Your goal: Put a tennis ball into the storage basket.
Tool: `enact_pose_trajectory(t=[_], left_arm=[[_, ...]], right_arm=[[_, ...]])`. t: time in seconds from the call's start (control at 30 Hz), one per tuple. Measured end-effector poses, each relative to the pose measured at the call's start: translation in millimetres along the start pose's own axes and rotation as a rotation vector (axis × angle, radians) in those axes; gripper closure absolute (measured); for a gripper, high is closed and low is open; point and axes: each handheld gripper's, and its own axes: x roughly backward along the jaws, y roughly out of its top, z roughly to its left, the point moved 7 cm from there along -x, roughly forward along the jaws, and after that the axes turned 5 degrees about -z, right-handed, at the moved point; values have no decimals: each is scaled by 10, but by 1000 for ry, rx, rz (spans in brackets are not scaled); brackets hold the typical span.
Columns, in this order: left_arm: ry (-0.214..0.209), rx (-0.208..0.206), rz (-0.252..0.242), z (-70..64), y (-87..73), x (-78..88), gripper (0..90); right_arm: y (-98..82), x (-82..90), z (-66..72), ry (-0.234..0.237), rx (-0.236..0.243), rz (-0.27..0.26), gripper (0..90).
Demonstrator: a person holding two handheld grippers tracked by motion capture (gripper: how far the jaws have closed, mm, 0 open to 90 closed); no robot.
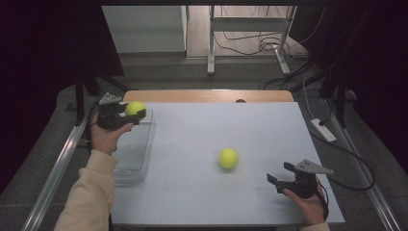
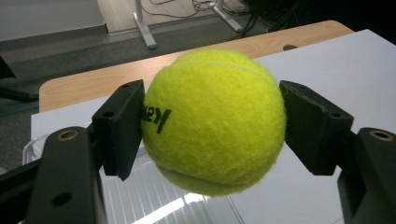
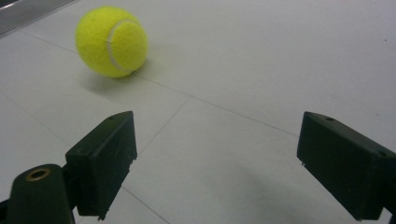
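My left gripper (image 1: 136, 114) is shut on a yellow tennis ball (image 1: 134, 108), held above the far end of a clear plastic bin (image 1: 137, 154) at the table's left edge. In the left gripper view the ball (image 2: 213, 121) is squeezed between both black pads, with the bin's ribbed floor (image 2: 140, 205) below. A second tennis ball (image 1: 227, 158) lies on the white table (image 1: 216, 125) near its middle. My right gripper (image 1: 280, 174) rests near the front right corner, open, jaws pointing left toward that ball. In the right gripper view the ball (image 3: 112, 41) sits ahead at upper left, nothing between the pads.
The white table top has a wooden strip (image 1: 207, 96) along its far edge. Metal rails (image 1: 57, 163) run along both sides of the table. A desk frame (image 1: 250, 33) and cables lie on the floor beyond. A power strip (image 1: 323, 129) lies right of the table.
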Motion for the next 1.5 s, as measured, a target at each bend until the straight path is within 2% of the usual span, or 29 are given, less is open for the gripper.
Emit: enact_pose_trajectory(t=[0.13, 0.73, 1.2, 1.5], left_arm=[[13, 18, 1, 78, -4, -8, 276], [85, 42, 17, 349, -15, 1, 277], [127, 62, 46, 517, -68, -49, 276], [140, 65, 65, 573, -101, -86, 276]], right_arm=[[1, 0, -1, 2, -1, -3, 117], [-6, -8, 4, 0, 1, 4, 117], [-9, -15, 15, 2, 1, 4, 118], [-13, -21, 15, 2, 3, 7, 118]])
